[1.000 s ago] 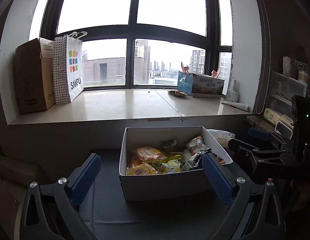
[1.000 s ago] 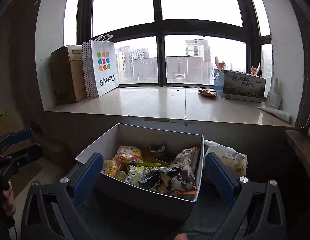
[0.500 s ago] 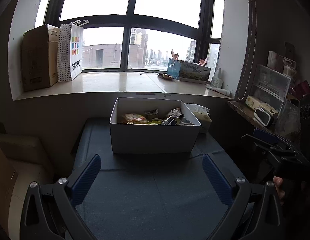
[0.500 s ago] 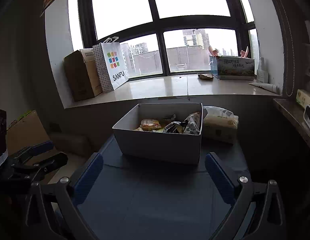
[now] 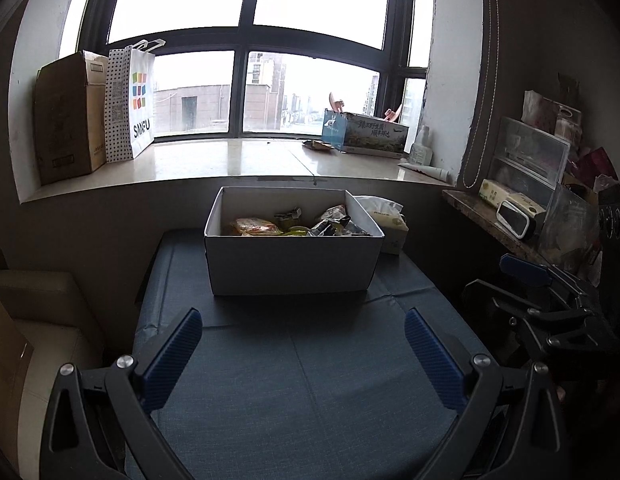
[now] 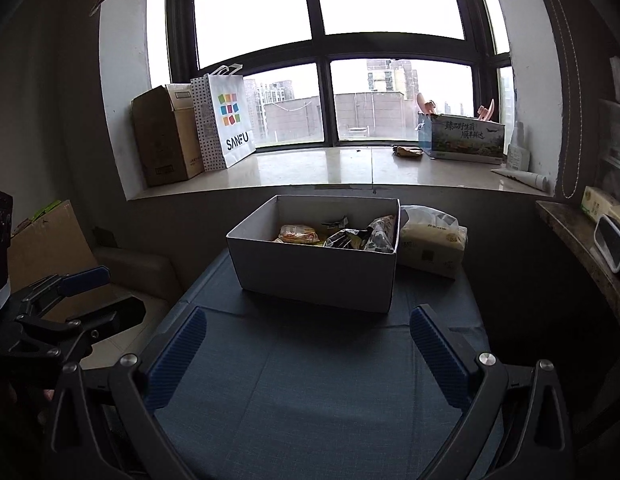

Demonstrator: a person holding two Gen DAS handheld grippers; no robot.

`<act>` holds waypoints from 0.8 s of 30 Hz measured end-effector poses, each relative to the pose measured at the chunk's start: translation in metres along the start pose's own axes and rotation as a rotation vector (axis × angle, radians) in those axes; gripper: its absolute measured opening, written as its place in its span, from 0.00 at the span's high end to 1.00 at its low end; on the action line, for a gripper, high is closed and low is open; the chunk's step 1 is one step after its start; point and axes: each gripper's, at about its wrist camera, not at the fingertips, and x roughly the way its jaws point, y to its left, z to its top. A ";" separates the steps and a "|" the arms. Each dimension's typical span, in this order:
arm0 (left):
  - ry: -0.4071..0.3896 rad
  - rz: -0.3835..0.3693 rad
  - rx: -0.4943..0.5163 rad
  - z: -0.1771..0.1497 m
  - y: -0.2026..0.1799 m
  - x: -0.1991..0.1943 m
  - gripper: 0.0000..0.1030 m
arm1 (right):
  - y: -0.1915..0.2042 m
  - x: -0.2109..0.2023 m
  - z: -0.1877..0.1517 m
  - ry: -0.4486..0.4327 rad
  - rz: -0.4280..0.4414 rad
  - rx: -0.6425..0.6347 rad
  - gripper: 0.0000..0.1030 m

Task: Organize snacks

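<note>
From here the white box [image 5: 290,264] hides most of its snack packets [image 5: 294,224] behind its near wall; only their tops show, labels too small to read. The tissue pack [image 6: 431,246] sits half behind the box. Both views crop the desk [image 5: 310,380] at the bottom edge.

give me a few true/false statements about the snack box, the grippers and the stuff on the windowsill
1. The white box holds snack packets. True.
2. The left gripper is shut on a snack. False: it is open and holds nothing.
3. A pack of tissues lies beside the box on the blue mat. True.
4. The shopping bag stands inside the box. False: it stands on the windowsill next to a cardboard box.
5. The right gripper is open, short of the box. True.
</note>
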 end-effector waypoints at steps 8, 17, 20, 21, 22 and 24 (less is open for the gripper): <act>0.003 0.005 0.010 0.000 -0.001 0.000 0.00 | -0.001 0.000 -0.001 0.005 -0.004 0.000 0.00; 0.009 0.008 0.012 0.002 0.000 0.001 0.00 | -0.001 -0.001 -0.002 0.006 -0.003 0.003 0.00; 0.010 0.009 0.011 0.002 0.000 0.002 0.00 | -0.001 0.000 -0.001 0.008 0.001 0.001 0.00; 0.010 0.009 0.012 0.002 0.000 0.002 0.00 | -0.001 0.000 -0.002 0.008 0.003 0.000 0.00; 0.012 0.009 0.013 0.002 0.000 0.002 0.00 | 0.000 0.001 -0.002 0.008 0.005 -0.001 0.00; 0.011 0.009 0.013 0.002 0.000 0.002 0.00 | 0.001 0.001 -0.002 0.010 0.006 -0.001 0.00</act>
